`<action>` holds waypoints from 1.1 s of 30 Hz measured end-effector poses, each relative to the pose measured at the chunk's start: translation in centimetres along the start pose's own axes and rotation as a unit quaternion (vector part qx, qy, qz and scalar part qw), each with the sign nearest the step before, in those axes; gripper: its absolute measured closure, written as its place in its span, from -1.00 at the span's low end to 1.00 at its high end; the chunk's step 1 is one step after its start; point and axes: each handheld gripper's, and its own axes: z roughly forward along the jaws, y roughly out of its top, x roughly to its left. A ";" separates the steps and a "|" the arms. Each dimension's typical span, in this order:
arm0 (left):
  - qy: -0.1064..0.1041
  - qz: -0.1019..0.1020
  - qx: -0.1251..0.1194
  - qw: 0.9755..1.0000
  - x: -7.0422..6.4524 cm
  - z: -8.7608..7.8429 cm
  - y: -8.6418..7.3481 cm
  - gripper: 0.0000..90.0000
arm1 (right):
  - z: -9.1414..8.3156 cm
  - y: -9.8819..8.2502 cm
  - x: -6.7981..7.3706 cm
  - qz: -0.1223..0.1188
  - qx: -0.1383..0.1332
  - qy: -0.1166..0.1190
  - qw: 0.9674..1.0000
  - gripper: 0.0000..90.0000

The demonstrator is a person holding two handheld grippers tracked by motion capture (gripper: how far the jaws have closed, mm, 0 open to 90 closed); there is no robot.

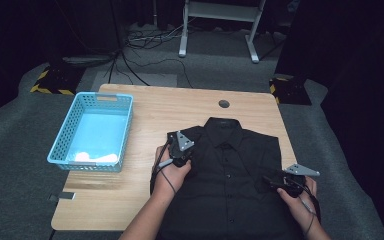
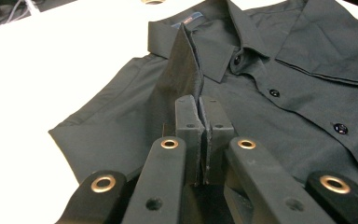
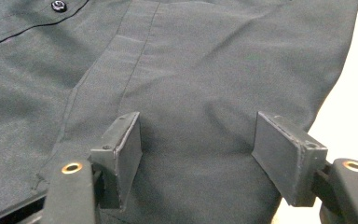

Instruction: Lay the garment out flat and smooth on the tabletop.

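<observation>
While both forearms enter from the bottom edge of the high view, a black shirt [image 1: 230, 170] is seen laid flat, buttoned, on the wooden table [image 1: 145, 120], lower centre of the frame, collar pointing to the top. The left hand [image 1: 172, 172] is wrapped around the left gripper [image 1: 181, 150], placed at the shirt's left shoulder area, just left of the collar; wrist roughly straight, forearm angled up and to the right from the bottom edge. The right hand [image 1: 300, 200] is held lower right, with the right gripper [image 1: 275, 182] pointed left across the shirt's right side, grey plate on top.

In the left gripper view, the left gripper [image 2: 199, 109] is clenched on a raised ridge of shirt fabric [image 2: 182, 70]; the pads are pressed together with cloth pinched between them, and the fold is pulled up into a peak toward the collar [image 2: 214, 51]. Placket buttons are seen at the right of that frame.

In the right gripper view, the right gripper [image 3: 198, 140] is released, jaws spread wide, with shirt cloth lying flat between and beneath them; contact with the cloth can't be told. The shirt's edge and bare table are seen at the right of that frame.

A light blue basket [image 1: 62, 145] is sat at the table's left edge, well apart from the shirt.
</observation>
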 end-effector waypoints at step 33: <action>0.187 -0.099 0.021 0.977 6.0 -7.6 -8.7 0.36 | 0.2 0.2 0.0 -0.001 0.000 0.001 1.000 -0.27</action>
